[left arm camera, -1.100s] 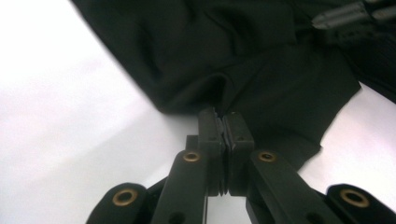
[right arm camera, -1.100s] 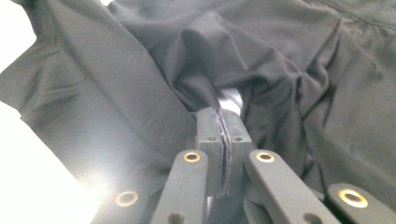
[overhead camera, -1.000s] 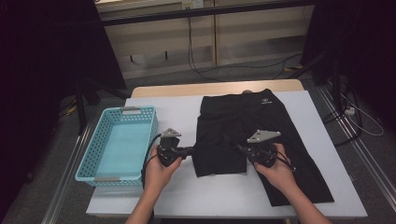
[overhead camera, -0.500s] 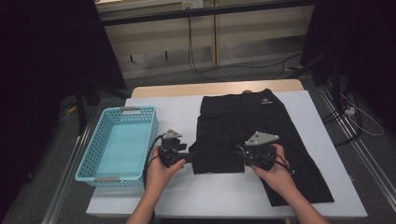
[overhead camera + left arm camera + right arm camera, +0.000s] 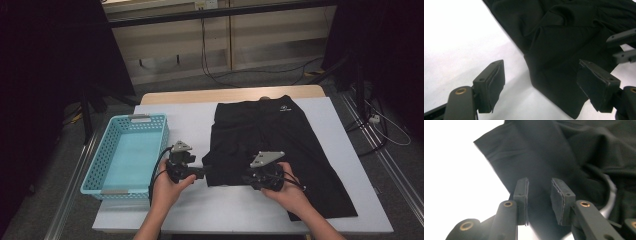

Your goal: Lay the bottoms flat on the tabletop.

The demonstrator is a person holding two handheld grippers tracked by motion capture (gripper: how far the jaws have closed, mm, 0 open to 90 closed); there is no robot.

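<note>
Flanking shorts (image 5: 270, 137) hem, jaws apart.

White table (image 5: 240, 210) at frame centre; pale cabinet fronts (image 5: 220, 37) across the top; grey floor (image 5: 300, 75) with cables; dark curtains (image 5: 45, 60) flanking both sides.

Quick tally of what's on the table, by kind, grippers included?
Shorts: 1, black, laid on the table
Basket: 1, light blue
Grippers: 2, left gripper and right gripper
Total: 4
</note>
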